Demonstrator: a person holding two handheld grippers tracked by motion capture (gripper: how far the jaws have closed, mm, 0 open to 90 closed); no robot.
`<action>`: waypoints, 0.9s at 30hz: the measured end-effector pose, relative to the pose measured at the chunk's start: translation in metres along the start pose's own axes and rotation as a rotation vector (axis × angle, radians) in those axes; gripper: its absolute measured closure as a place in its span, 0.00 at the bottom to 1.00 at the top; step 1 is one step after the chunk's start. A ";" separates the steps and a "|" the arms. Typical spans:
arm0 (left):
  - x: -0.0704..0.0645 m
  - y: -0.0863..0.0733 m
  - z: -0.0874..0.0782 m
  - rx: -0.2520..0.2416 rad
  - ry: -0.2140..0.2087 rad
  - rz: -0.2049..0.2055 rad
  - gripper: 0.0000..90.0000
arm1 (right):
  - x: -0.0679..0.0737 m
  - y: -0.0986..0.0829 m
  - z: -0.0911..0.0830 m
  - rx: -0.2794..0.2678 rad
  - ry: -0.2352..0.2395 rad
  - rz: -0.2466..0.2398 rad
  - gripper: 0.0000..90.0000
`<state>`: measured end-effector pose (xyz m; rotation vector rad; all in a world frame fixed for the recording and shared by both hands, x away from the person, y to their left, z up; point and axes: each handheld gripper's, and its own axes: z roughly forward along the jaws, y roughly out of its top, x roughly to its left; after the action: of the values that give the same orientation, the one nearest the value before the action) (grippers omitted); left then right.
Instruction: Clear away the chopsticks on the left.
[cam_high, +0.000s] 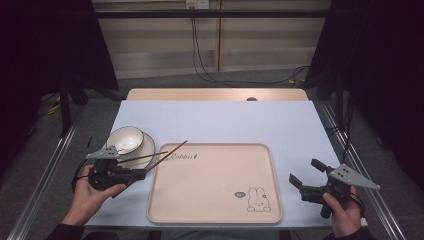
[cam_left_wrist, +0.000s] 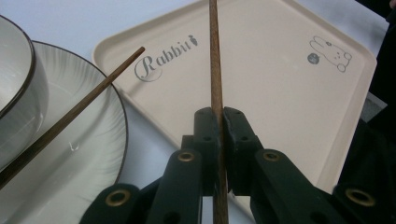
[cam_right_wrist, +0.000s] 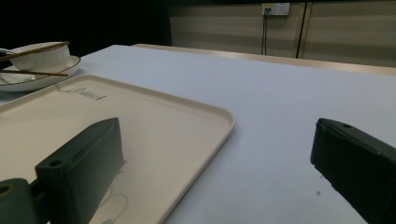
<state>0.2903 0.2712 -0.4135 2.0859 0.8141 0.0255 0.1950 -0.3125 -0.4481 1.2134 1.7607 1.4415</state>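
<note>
A: Two chopsticks (cam_high: 170, 151) logged, both thin, dark brown wood, round in section, plain along the shaft. One (cam_left_wrist: 215, 79) clamped in the left tool (cam_high: 142, 173), jaws shut tight on it, shaft running straight out between them over the near corner of the tray (cam_high: 215, 200).

B: Second stick (cam_left_wrist: 70, 116)?

A: Lying free, propped aslant on the white plate (cam_left_wrist: 100, 154), tip reaching out past the plate's dark rim toward the tray corner by the "Rabbit" lettering. Near end passing just beside the bowl (cam_left_wrist: 18, 93); touching or not, cannot tell from the left gripper view.

B: Position on the surface (cam_high: 225, 120)?

A: Left side, toward the near edge. Bowl sitting on the plate, both white with a thin dark rim line, plate faintly ribbed. Sticks fanning rightward from there in the high view, tips over the tray's left far corner.

B: Tray itself?

A: Pale beige, rectangular, rounded corners, low raised rim. Script lettering with a small carrot mark at one corner, line-drawn rabbit (cam_high: 258, 200) at the corner opposite. Set at the middle of the light blue-white surface.

B: Right tool (cam_high: 306, 175)?

A: Held off the tray's right edge, near side, well apart from the sticks. Jaws spread wide, nothing between them; in the right gripper view one jaw over the tray's corner, the other over bare surface. Bowl and plate (cam_right_wrist: 32, 79) far off at upper left there, one stick across the bowl top (cam_right_wrist: 35, 49), one lower over the plate.
</note>
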 end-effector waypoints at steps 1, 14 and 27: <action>-0.003 0.001 0.001 -0.003 0.005 -0.004 0.94 | 0.000 0.000 0.000 0.002 0.001 -0.004 0.02; -0.036 0.017 0.023 -0.029 0.093 -0.080 0.94 | 0.000 0.000 0.000 0.002 0.006 -0.010 0.02; -0.052 0.004 0.052 0.020 0.238 -0.226 0.94 | 0.000 0.000 0.000 0.005 0.008 -0.023 0.02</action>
<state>0.2672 0.2023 -0.4287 2.0224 1.1943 0.1455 0.1952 -0.3125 -0.4485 1.1879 1.7785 1.4314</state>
